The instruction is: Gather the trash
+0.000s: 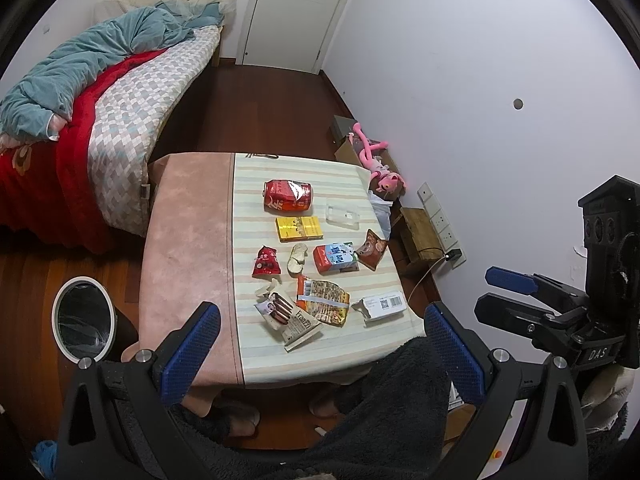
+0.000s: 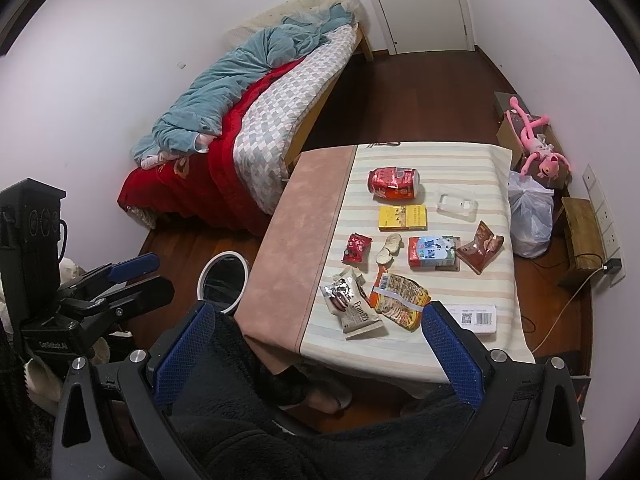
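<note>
I have both grippers held back above the near edge of the table (image 1: 188, 240), and nothing is in either: the left gripper (image 1: 320, 344) has its jaws spread wide, and so does the right gripper (image 2: 316, 344). All the trash lies ahead of the jaws on the striped cloth. Nearest my left jaws is the Franzzi wrapper (image 1: 292, 316), touching the orange noodle packet (image 1: 324, 300); the white barcode box (image 2: 472, 318) sits just ahead of my right-hand finger. Farther ahead lie the milk carton (image 1: 334, 258), the yellow box (image 1: 300, 228) and the crushed red can (image 1: 287, 196). The trash bin (image 1: 82, 320) stands on the floor off to the left of the left jaws, below table level. My worry is the flat wrappers: I think the jaws could skid over them, or pinch the cloth and drag everything. The can may roll if nudged. Carrying to the bin, a light wrapper could slip out.
</note>
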